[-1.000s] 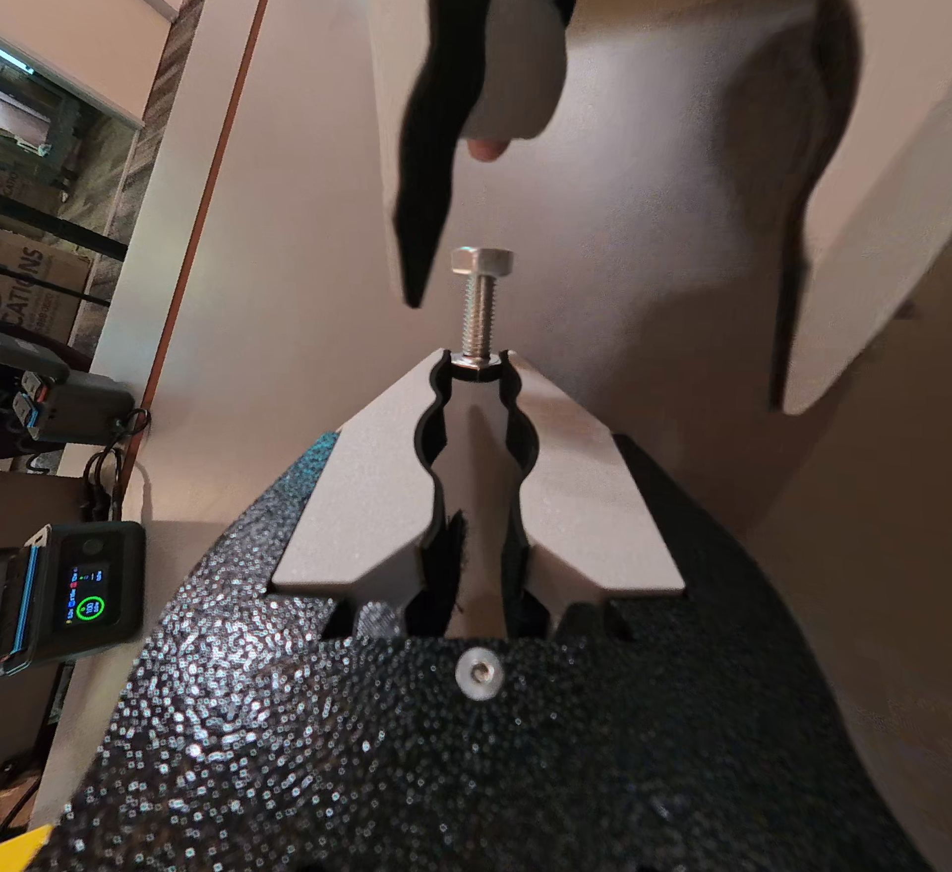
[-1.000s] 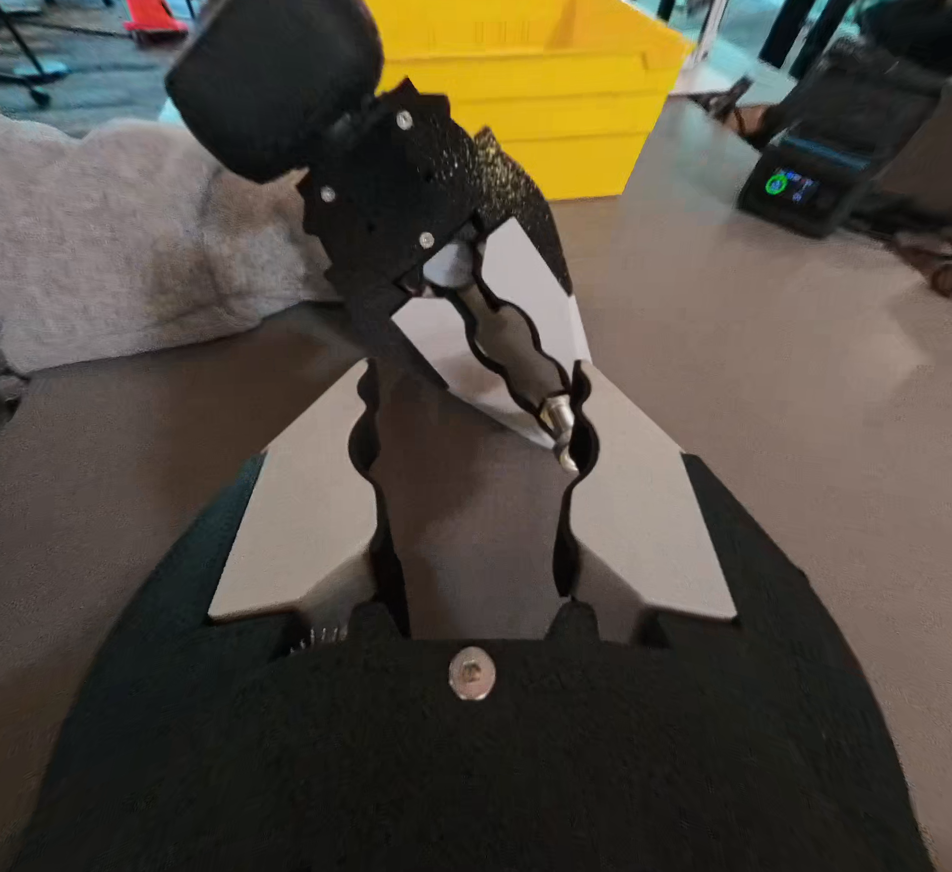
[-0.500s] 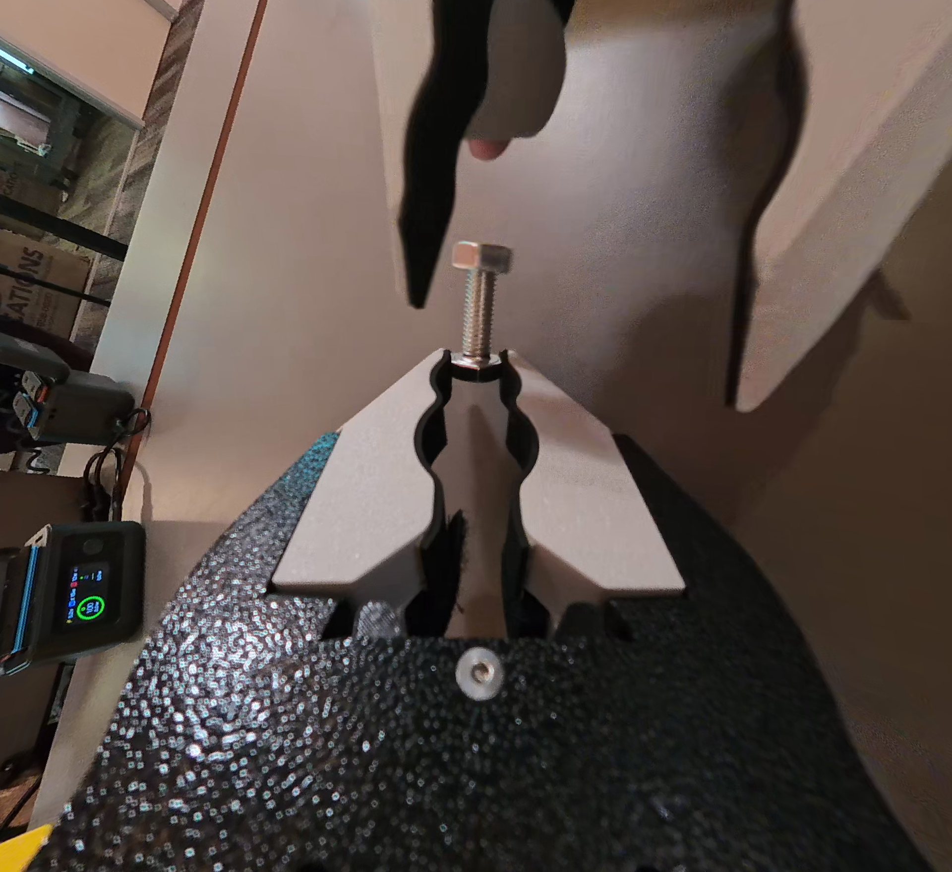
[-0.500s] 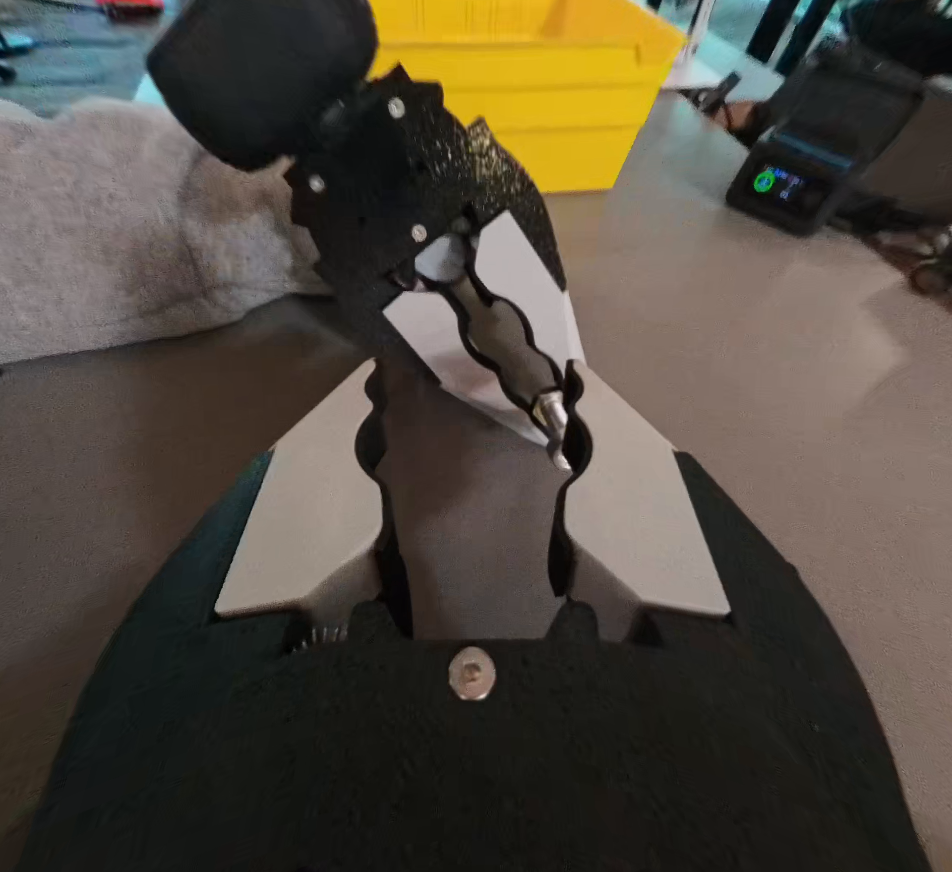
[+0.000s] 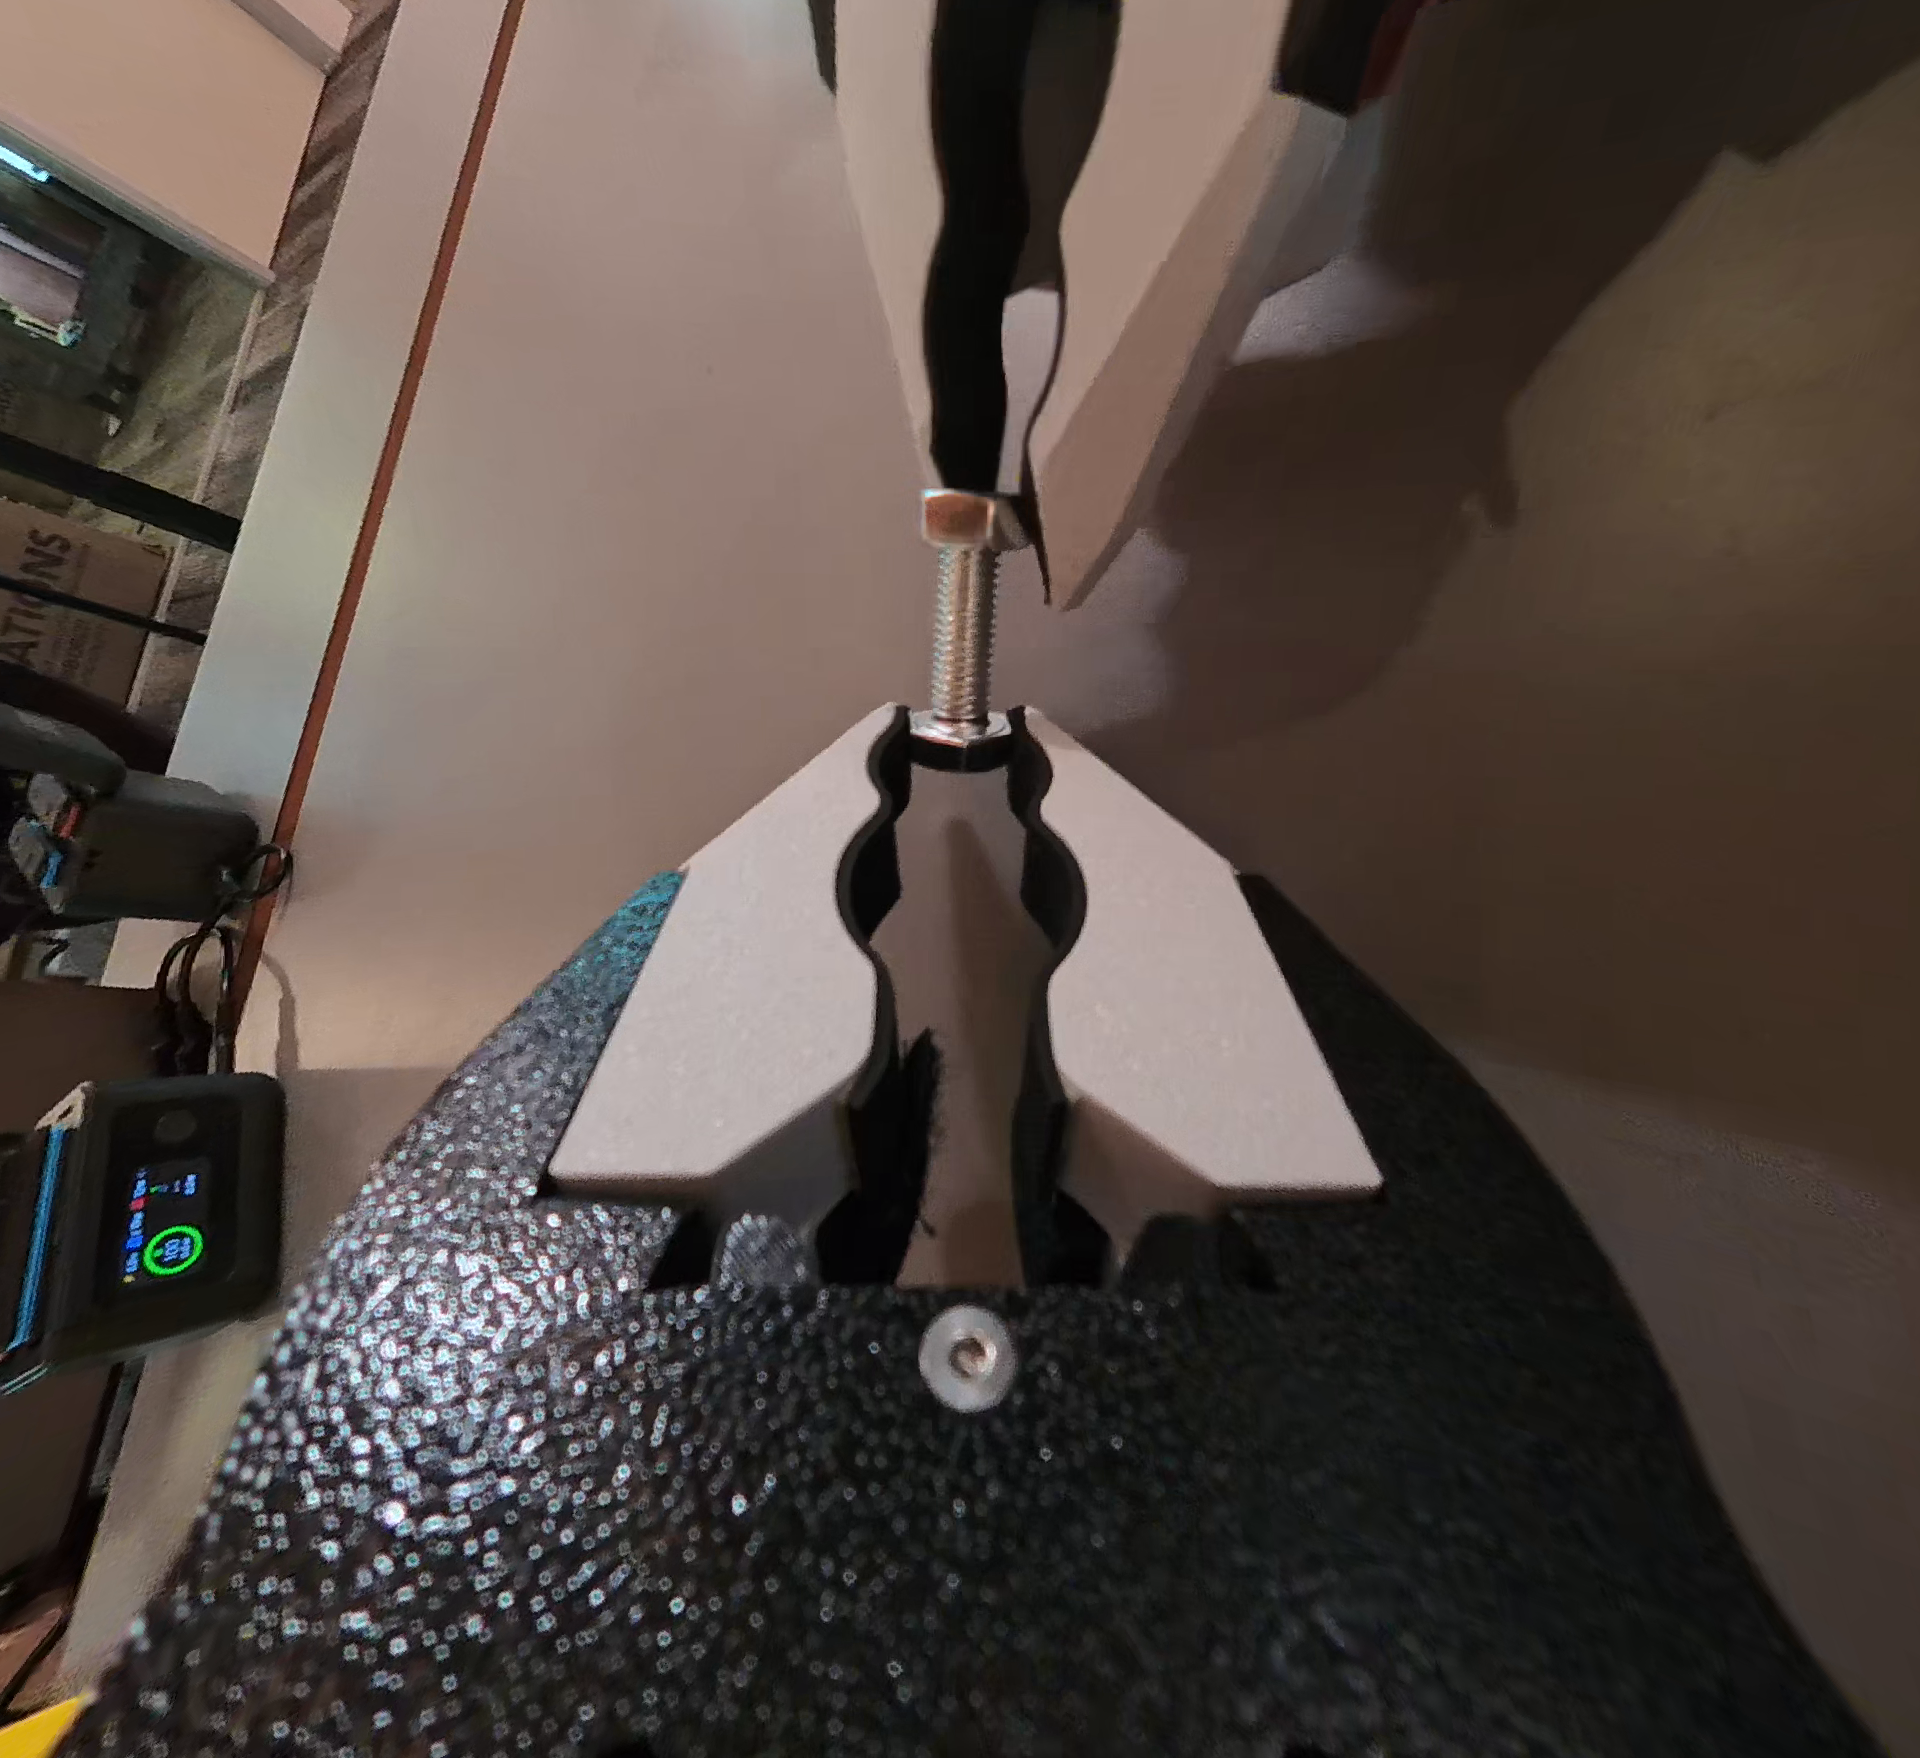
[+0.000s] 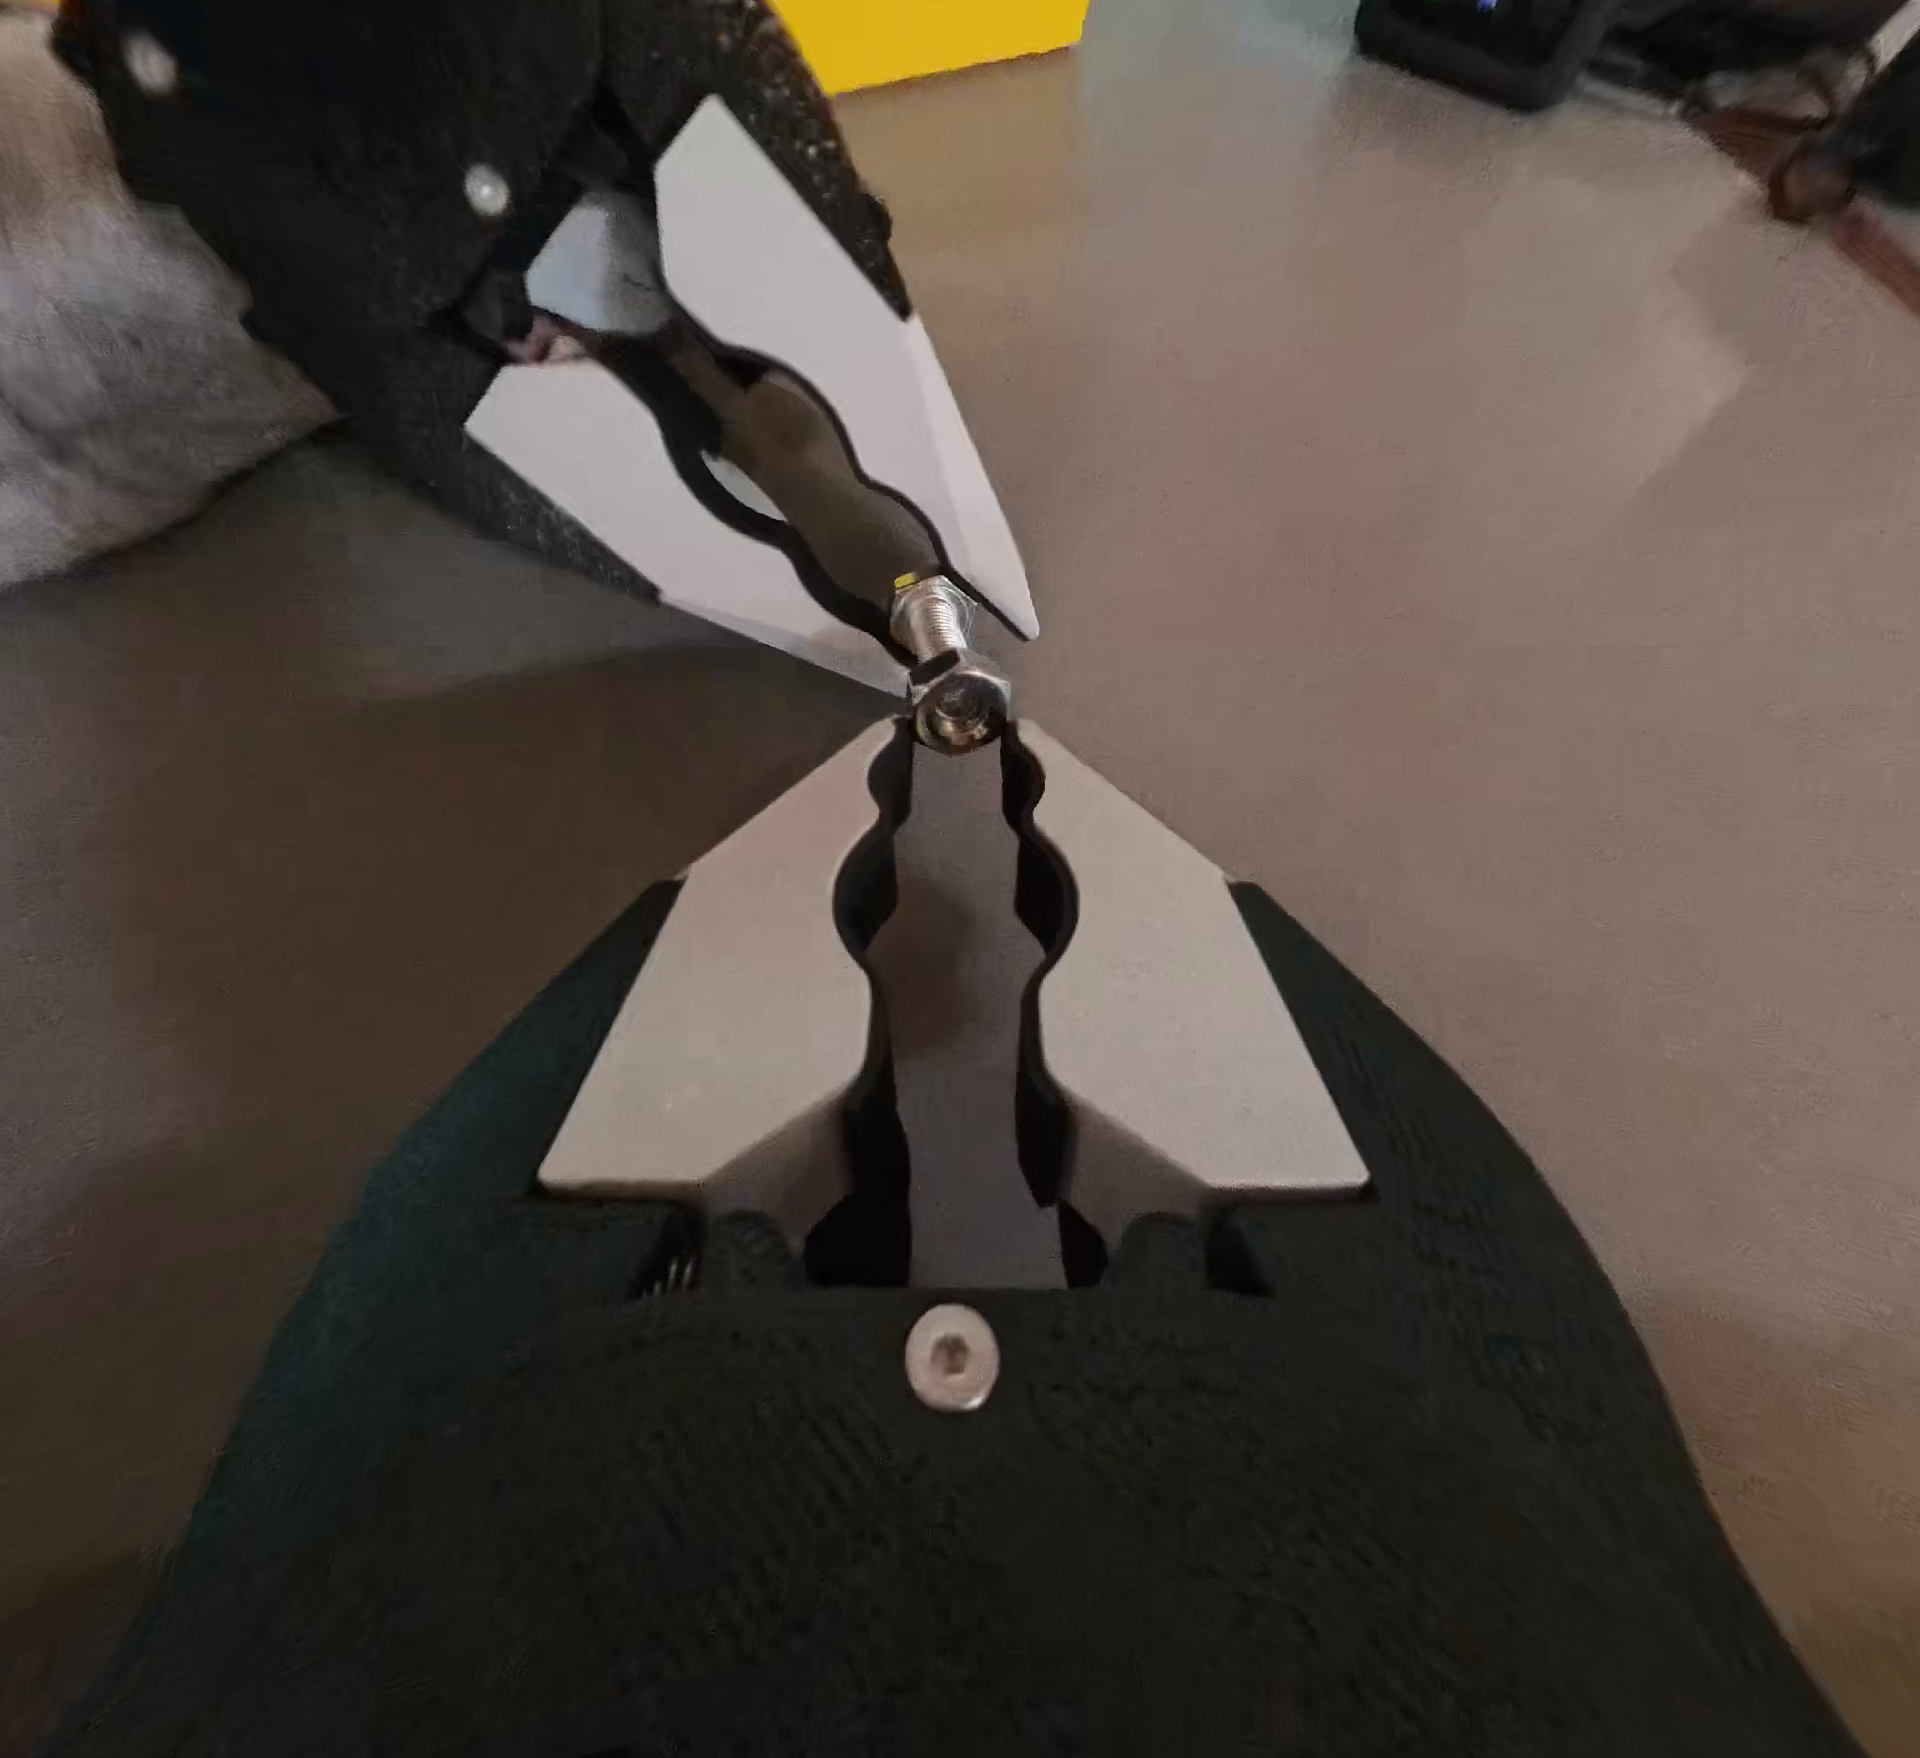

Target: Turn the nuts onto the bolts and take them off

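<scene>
Two grippers share one small steel bolt (image 5: 961,638). Left gripper (image 5: 958,740) nearly closed, fingertips pinching nut (image 5: 958,734) at shank's near end. Right gripper (image 6: 956,721) nearly closed on hex head (image 6: 958,709). Judgement: light, rigid, slick metal; flats give only sure purchase, threads slip. Hold nut still, turn head squarely. Table (image 6: 1403,565) beneath.

**Steel bolt and nut held in the air**

I am seeing a silver threaded steel bolt (image 5: 964,630) with a hexagonal head (image 5: 960,518) hanging clear above the grey surface. A silver hexagonal steel nut (image 5: 957,734) is sitting low on its thread, well apart from the head, with bare thread showing between them.
</scene>
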Demonstrator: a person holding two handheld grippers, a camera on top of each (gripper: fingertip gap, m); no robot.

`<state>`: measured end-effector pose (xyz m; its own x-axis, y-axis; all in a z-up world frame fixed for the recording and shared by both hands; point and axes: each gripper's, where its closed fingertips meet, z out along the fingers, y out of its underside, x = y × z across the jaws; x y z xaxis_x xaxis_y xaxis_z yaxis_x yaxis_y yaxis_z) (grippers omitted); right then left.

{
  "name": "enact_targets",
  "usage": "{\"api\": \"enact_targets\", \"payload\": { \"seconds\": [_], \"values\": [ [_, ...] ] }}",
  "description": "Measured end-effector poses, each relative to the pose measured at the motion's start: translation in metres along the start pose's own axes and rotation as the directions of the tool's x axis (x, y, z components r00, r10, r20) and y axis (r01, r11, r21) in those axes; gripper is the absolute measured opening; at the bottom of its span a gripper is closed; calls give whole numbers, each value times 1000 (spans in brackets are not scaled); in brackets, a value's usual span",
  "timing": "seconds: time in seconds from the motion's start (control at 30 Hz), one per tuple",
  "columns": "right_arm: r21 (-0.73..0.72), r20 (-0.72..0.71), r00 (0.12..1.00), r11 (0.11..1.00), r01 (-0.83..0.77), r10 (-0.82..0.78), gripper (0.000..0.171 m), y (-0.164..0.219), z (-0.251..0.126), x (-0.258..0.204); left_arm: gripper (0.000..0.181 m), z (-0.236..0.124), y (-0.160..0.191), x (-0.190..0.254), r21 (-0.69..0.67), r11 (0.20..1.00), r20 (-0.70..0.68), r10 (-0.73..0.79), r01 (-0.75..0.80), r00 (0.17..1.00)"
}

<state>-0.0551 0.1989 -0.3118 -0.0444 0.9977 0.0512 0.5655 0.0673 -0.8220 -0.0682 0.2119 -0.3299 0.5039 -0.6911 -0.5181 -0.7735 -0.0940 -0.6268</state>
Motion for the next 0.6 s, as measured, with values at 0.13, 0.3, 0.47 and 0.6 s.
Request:
{"api": "enact_targets", "payload": {
  "seconds": [0.13, 0.3, 0.47, 0.6],
  "values": [
    [-29, -171, 889, 904, 427, -425, 10, -6, -3, 5, 17, -4, -2, 3, 42, 995, -64, -83, 86, 994],
    [-93, -372, 727, 803, 589, -577, 0, -19, -16, 24, 16, -14, 6, -4, 53, 936, -156, -335, 347, 929],
    [248, 0, 995, 964, -96, 99, 34, -44, -16, 4, 16, -15, -6, -24, 142, 951, 4, -277, 274, 961],
    [393, 71, 952, 869, -302, 299, 35, -63, -23, 14, 16, -15, -25, -29, 208, 938, 61, -295, 276, 954]
  ]
}}
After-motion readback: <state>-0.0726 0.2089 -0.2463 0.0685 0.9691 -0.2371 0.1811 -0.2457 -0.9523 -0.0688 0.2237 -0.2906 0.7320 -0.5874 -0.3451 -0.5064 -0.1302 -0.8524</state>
